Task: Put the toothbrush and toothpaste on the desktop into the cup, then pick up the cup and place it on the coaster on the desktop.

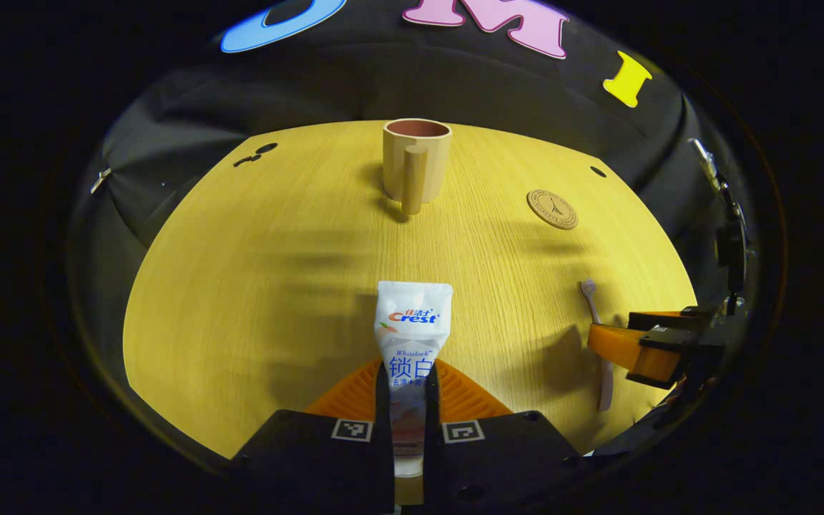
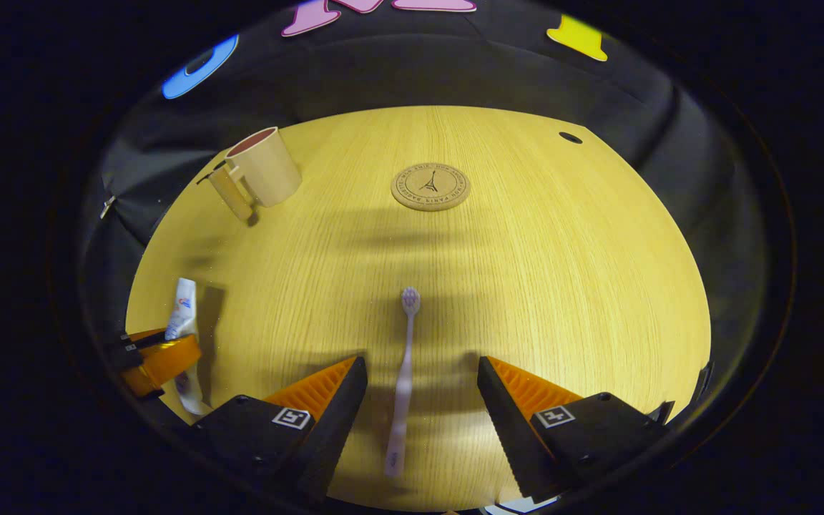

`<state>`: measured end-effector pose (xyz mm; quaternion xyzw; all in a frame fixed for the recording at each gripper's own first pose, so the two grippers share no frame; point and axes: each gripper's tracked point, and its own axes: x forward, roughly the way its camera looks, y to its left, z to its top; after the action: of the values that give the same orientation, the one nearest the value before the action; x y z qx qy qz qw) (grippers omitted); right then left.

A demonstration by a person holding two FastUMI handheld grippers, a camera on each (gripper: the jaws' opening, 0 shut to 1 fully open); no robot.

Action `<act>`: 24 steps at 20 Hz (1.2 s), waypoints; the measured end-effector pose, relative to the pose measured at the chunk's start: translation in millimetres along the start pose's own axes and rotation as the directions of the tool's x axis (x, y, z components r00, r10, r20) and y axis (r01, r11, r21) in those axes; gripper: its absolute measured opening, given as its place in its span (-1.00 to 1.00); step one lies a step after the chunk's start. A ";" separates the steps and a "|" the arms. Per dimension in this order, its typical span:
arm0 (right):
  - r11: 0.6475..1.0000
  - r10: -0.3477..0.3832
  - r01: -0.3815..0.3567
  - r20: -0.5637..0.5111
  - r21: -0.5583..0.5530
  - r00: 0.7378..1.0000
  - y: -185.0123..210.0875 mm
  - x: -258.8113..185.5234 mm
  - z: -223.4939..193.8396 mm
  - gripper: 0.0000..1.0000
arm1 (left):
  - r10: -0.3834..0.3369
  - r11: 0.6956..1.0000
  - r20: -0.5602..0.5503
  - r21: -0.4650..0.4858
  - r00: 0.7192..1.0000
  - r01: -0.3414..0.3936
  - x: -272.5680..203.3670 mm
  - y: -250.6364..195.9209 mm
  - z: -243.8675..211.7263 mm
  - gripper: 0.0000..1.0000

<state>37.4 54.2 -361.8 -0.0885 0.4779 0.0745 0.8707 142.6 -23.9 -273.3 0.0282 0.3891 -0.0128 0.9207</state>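
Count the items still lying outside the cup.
2. The toothpaste is near the desk's front edge, clamped in the left gripper. The toothbrush lies flat between the open jaws of the right gripper. The cup's inside is partly hidden.

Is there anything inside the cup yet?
The cup shows only its reddish inner wall near the rim; its bottom is hidden. Nothing sticks out. The toothpaste sits in the left gripper, and the toothbrush lies on the table.
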 end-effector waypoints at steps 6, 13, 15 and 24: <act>0.999 -0.020 0.019 -0.041 -0.026 0.999 3.3 1.8 -6.4 0.48 | -0.002 1.000 0.047 -0.002 0.999 0.002 -13.0 0.5 12.6 -0.58; 0.998 0.044 -0.047 -0.067 -0.035 0.997 12.8 1.4 -7.8 -0.77 | -0.012 1.000 0.067 0.006 0.998 0.011 -18.9 -2.6 18.4 -0.58; 0.994 0.106 -0.109 -0.088 -0.030 0.990 16.7 -0.1 -9.8 -0.87 | -0.015 1.000 0.067 -0.005 0.998 0.015 -17.0 -4.0 17.9 -0.58; 0.972 0.184 -0.189 -0.048 -0.140 0.982 5.0 -18.2 13.7 -0.87 | -0.016 0.996 0.207 -0.081 0.978 0.034 -38.6 -11.8 79.9 -0.58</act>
<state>37.9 61.4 -339.6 -0.1073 0.4927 0.1888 0.8427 172.4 -40.5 -190.6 -0.0171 0.2919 -0.0108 0.9562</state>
